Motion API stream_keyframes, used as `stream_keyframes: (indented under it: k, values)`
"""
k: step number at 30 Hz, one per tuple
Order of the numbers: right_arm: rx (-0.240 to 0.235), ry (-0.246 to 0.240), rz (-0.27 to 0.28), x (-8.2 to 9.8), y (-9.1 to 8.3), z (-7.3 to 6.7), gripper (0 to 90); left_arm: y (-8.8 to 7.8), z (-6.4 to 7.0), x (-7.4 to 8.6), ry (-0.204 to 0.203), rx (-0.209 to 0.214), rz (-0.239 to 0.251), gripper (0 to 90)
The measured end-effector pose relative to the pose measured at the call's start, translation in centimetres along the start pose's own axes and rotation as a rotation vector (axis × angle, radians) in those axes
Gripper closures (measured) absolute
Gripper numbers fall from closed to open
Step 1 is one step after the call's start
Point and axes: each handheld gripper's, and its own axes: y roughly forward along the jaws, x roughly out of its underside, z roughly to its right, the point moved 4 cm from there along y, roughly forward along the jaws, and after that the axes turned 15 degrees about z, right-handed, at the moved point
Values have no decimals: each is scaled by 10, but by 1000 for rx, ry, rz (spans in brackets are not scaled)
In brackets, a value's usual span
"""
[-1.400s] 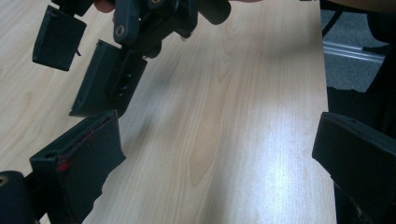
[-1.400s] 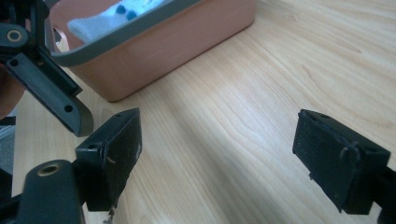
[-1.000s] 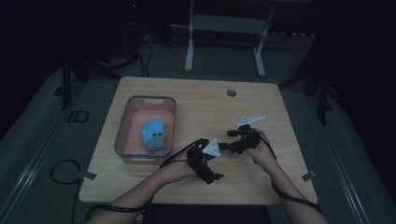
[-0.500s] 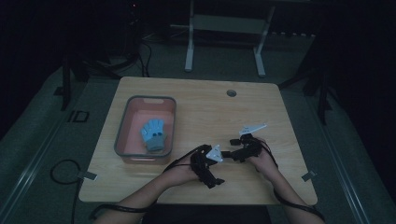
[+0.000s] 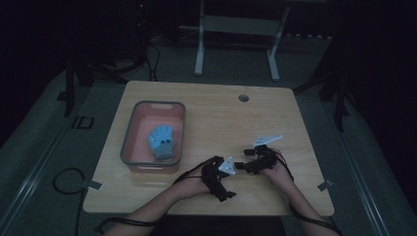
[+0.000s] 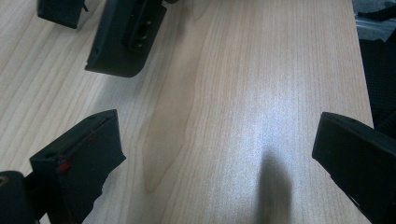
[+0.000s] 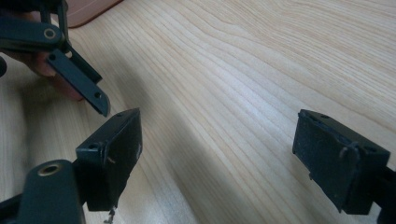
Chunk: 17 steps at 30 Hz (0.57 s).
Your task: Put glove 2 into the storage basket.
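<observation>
Resting on table (image 5: 206, 108), both claws wide open, empty, glove (image 5: 162, 141) in bin (image 5: 129, 132) nearby

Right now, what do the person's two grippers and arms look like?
Both grippers are black. The left gripper and the right gripper each carry a pale grey three-cornered plate on top and trail a thin black cable along the forearm. Up close the jaws are blocky black pads; the left one shows a small red mark. The forearms are bare, with no sleeves in sight.

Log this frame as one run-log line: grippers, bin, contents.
left gripper: open, holds nothing, over bare table | right gripper: open, holds nothing, beside left | blue glove: lying in pink bin | contact: none
</observation>
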Motion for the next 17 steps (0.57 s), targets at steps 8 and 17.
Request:
stream_keyframes:
  k: [8,17]
  values:
    - [9,2,9,2,-2,4,159,-1,-1,2,-2,-5,-4,19]
    - [20,0,9,3,-2,5,158,-1,-1,4,-8,-6,-1,19]
